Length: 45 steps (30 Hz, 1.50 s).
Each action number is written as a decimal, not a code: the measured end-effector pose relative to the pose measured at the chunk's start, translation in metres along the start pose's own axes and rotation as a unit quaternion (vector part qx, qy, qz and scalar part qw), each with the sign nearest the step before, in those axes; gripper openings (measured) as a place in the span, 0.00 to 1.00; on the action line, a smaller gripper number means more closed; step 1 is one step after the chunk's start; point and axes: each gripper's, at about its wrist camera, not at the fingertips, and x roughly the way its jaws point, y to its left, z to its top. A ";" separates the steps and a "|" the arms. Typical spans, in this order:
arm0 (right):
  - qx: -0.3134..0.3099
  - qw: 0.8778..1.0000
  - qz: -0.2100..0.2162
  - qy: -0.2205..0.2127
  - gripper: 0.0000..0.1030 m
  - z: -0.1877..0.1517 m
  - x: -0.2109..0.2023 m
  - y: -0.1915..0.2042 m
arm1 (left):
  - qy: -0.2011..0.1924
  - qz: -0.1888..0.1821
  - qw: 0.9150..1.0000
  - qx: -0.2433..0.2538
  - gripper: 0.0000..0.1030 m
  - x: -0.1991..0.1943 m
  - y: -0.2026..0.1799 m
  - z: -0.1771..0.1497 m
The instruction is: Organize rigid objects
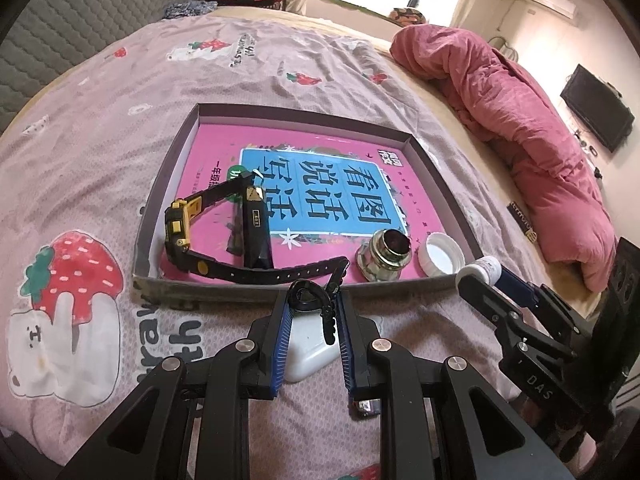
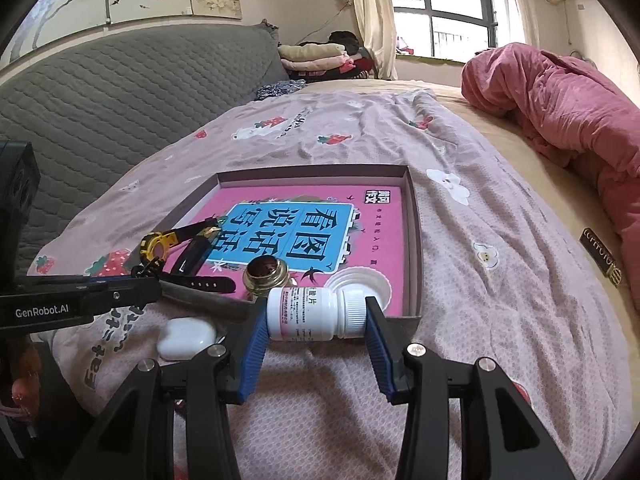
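Here the right gripper (image 2: 316, 316) clamps the bottle (image 2: 316, 313) end to end, its long axis crosswise, just short of the tray (image 2: 414, 240); the left gripper (image 1: 311, 300) pinches a black clip (image 1: 316, 300).

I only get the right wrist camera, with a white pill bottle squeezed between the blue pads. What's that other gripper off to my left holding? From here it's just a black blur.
Observer: The left gripper is shut on a small black looped clip, held just short of the box's near wall.
Operator: Is anything hiding on the bed around it that I can't see?
Observer: Yes. A small dark object lies on the bedspread under that gripper's right-hand finger. It is too covered to identify.
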 end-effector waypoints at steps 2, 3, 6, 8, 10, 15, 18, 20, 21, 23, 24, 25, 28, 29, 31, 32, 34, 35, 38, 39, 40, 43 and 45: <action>-0.001 1.000 -0.001 -0.002 0.45 0.001 0.001 0.000 | 0.001 0.002 1.000 -0.001 0.22 0.004 0.000 0.003; -0.002 1.000 -0.003 -0.002 0.45 0.001 0.001 0.000 | 0.001 0.003 1.000 -0.001 0.22 0.005 0.000 0.003; -0.003 1.000 -0.004 -0.002 0.45 0.002 0.003 0.000 | 0.001 0.006 1.000 -0.003 0.22 0.010 -0.001 0.009; -0.004 1.000 -0.005 -0.002 0.45 0.003 0.005 0.000 | -0.001 0.008 1.000 -0.001 0.22 0.013 -0.002 0.014; -0.005 1.000 -0.005 -0.003 0.45 0.004 0.006 -0.001 | -0.001 0.009 1.000 0.000 0.22 0.017 -0.004 0.020; -0.006 1.000 -0.011 -0.003 0.45 0.006 0.008 -0.003 | -0.003 0.014 1.000 0.001 0.22 0.027 -0.008 0.031; -0.003 1.000 -0.014 -0.003 0.45 0.006 0.010 -0.005 | 0.001 0.017 1.000 0.002 0.22 0.037 -0.011 0.037; 0.000 1.000 -0.016 -0.004 0.45 0.006 0.010 -0.007 | 0.005 0.019 1.000 0.001 0.22 0.043 -0.011 0.039; 0.000 1.000 -0.017 -0.005 0.45 0.007 0.010 -0.008 | 0.007 0.019 1.000 0.001 0.22 0.045 -0.011 0.040; 0.002 1.000 -0.018 -0.005 0.45 0.007 0.011 -0.010 | 0.010 0.019 1.000 0.001 0.22 0.050 -0.013 0.042; 0.004 1.000 -0.019 -0.006 0.45 0.007 0.011 -0.011 | 0.011 0.019 1.000 0.001 0.22 0.052 -0.013 0.043; 0.005 1.000 -0.019 -0.006 0.45 0.007 0.011 -0.012 | 0.012 0.020 1.000 0.001 0.22 0.054 -0.014 0.043; 0.006 1.000 -0.021 -0.005 0.45 0.007 0.013 -0.013 | 0.018 0.022 1.000 0.004 0.22 0.060 -0.016 0.044; 0.006 1.000 -0.021 -0.005 0.45 0.008 0.014 -0.013 | 0.021 0.022 1.000 0.005 0.22 0.062 -0.017 0.045; 0.005 1.000 -0.020 -0.003 0.45 0.008 0.016 -0.013 | 0.023 0.022 0.999 0.006 0.22 0.064 -0.018 0.045; 0.004 1.000 -0.021 -0.003 0.45 0.009 0.017 -0.013 | 0.024 0.023 0.999 0.008 0.22 0.065 -0.019 0.045; 0.004 1.000 -0.021 -0.003 0.45 0.009 0.018 -0.012 | 0.025 0.023 0.999 0.008 0.22 0.067 -0.019 0.045; 0.003 1.000 -0.020 -0.003 0.45 0.009 0.019 -0.012 | 0.026 0.023 0.999 0.009 0.22 0.068 -0.019 0.045; -0.001 1.000 -0.018 -0.001 0.45 0.009 0.021 -0.011 | 0.031 0.024 0.999 0.011 0.22 0.070 -0.019 0.045; -0.003 1.000 -0.019 -0.001 0.45 0.009 0.022 -0.010 | 0.032 0.024 0.999 0.011 0.22 0.071 -0.019 0.045; -0.004 1.000 -0.019 0.000 0.45 0.009 0.022 -0.010 | 0.033 0.025 0.999 0.012 0.22 0.072 -0.019 0.045; -0.007 1.000 -0.019 0.003 0.45 0.009 0.024 -0.009 | 0.037 0.025 0.999 0.011 0.22 0.075 -0.019 0.045; -0.008 1.000 -0.020 0.003 0.45 0.009 0.024 -0.009 | 0.039 0.026 0.999 0.011 0.22 0.076 -0.019 0.045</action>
